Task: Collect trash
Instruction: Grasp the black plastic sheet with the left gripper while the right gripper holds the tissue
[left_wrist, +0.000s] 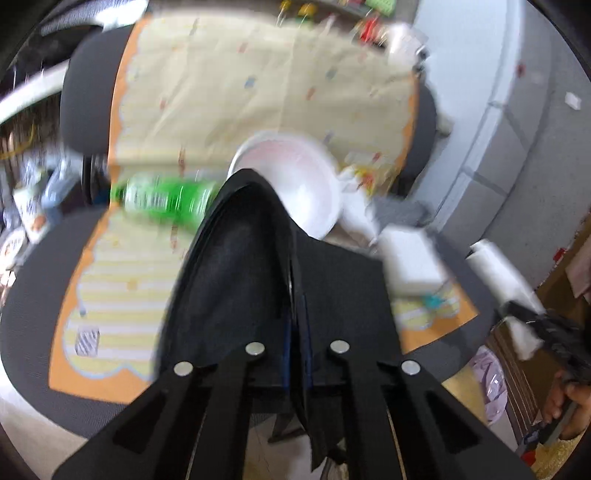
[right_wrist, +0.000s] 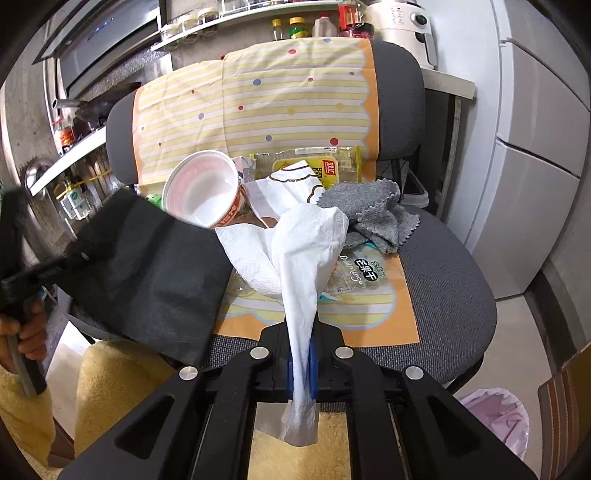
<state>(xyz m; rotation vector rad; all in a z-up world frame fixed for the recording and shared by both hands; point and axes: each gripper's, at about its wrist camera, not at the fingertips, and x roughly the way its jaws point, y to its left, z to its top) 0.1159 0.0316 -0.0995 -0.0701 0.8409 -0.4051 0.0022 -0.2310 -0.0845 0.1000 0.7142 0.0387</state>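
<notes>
You're pinching a white tissue (right_wrist: 306, 258) in your right tool (right_wrist: 301, 365), fingers closed tight on its twisted tail, the rest hanging over the chair seat (right_wrist: 450, 295). Your left tool (left_wrist: 295, 332) is clamping the rim of a black bag (left_wrist: 236, 280) — you're holding it ready beside the seat. Next I'd say you're carrying the tissue across and finding the bag's mouth. The left view is blurring badly — the green bottle (left_wrist: 166, 197) and white bowl (left_wrist: 295, 177) are smeared, and the bag's opening isn't showing.

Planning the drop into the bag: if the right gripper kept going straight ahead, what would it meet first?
Probably the white paper towel lying on the chair, just beyond the tissue its fingers hold; depth is uncertain.
</notes>
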